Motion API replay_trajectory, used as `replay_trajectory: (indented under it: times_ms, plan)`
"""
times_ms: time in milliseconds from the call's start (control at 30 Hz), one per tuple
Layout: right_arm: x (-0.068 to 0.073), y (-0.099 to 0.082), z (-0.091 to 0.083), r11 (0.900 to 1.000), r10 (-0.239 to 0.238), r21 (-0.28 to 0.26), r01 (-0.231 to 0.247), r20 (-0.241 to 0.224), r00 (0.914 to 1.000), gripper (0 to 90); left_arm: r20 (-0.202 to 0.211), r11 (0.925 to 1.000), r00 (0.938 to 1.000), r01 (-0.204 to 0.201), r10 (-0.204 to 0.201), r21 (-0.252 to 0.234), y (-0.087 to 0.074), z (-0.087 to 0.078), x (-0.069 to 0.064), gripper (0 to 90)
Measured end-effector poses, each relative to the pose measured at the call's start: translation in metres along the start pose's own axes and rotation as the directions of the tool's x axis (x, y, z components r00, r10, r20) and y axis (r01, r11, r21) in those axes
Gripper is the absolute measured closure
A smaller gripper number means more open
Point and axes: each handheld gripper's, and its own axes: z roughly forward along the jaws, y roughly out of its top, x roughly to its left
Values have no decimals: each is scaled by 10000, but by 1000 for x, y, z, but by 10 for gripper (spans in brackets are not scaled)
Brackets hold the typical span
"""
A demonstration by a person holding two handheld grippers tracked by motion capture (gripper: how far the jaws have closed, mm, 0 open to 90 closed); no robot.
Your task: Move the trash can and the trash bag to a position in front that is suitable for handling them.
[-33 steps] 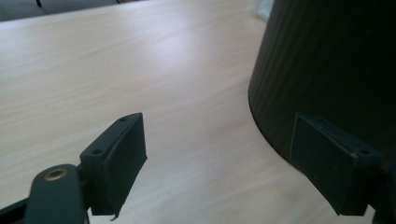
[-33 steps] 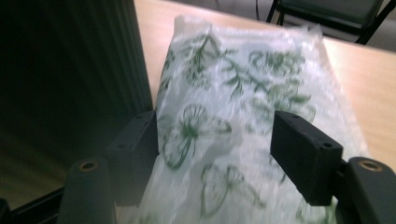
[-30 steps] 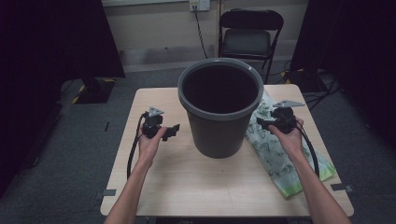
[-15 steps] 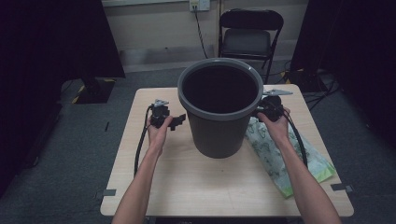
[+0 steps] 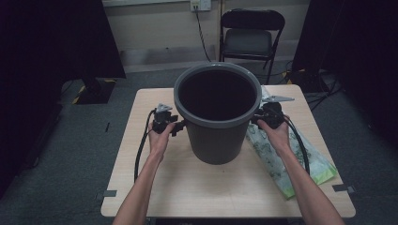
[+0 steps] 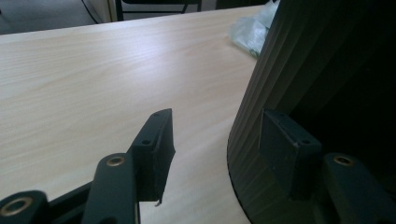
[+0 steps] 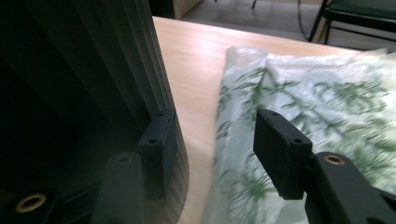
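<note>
table (image 5: 155, 187): both grippers part-closed, closing, flanking bin (image 5: 218, 136); right gripper view shows bag print (image 7: 317, 107).

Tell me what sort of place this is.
Probably a lab or recording room, not a home: a bare wooden table on grey carpet, dark curtains at the sides, and a folding chair by the wall outlet.
</note>
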Motion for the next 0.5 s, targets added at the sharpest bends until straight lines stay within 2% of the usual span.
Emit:
replay_trajectory:
  times_ms: [133,167,300,367,500]
  plan:
    - [8,-6,-8,9999,-143,38,144,-116,9998,482,425,9989,9986,-330,315,343,-5,-13,-3,444]
    - [10,-7,-10,9997,-213,97,214,-112,9997,480,368,9982,9983,-472,458,365,-7,-16,-4,444]
    - [22,-11,-17,9989,-462,123,463,-48,9989,485,252,9983,9981,-567,564,144,-19,-30,-11,442]
    - [26,-16,-21,9991,-412,54,413,-223,9989,485,368,9992,9985,-399,402,-92,-26,-34,-13,452]
    - [32,-23,-29,9994,-336,25,337,-320,9989,485,400,9984,9977,-554,550,79,-34,-40,-19,464]
